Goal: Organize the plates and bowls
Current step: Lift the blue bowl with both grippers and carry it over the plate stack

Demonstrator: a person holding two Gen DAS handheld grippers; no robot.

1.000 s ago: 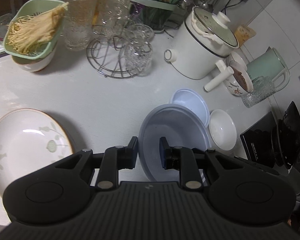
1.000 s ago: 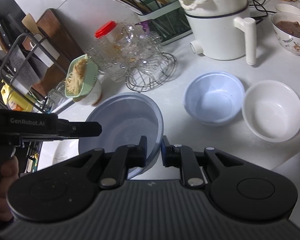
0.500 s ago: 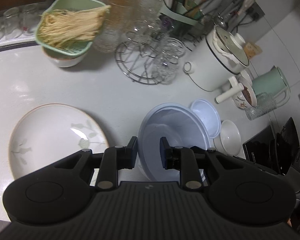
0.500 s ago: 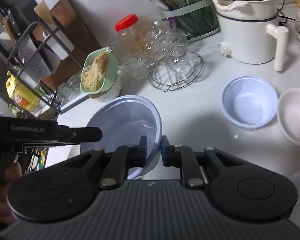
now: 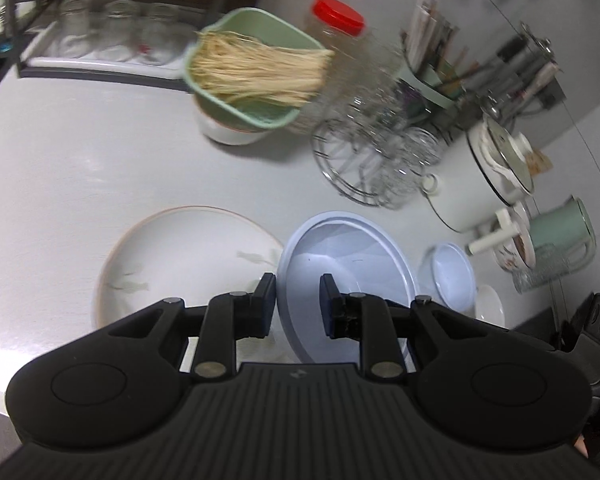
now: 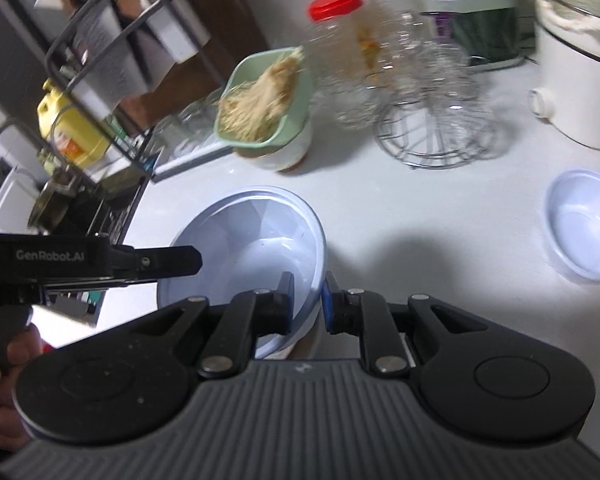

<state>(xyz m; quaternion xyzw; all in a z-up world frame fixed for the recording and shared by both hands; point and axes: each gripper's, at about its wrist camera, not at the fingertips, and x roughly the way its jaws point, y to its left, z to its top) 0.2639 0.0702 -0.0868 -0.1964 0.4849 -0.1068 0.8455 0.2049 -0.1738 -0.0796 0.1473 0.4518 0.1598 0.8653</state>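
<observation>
Both hand-held grippers pinch the big bowl (image 5: 346,256) rim: left (image 5: 298,300), right (image 6: 305,296). Plate (image 5: 180,256) lies just left, partly under it.

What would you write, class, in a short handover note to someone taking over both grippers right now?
Left gripper: shut on the near rim of the large blue bowl.
Right gripper: shut on the same bowl's rim, opposite side.
The bowl is held over the edge of the floral plate.
Small blue bowl and small white bowl sit apart on the counter, to the right.
Done: large bowl picked up.
Left: probably set it on the plate, then nest the small bowls.
</observation>
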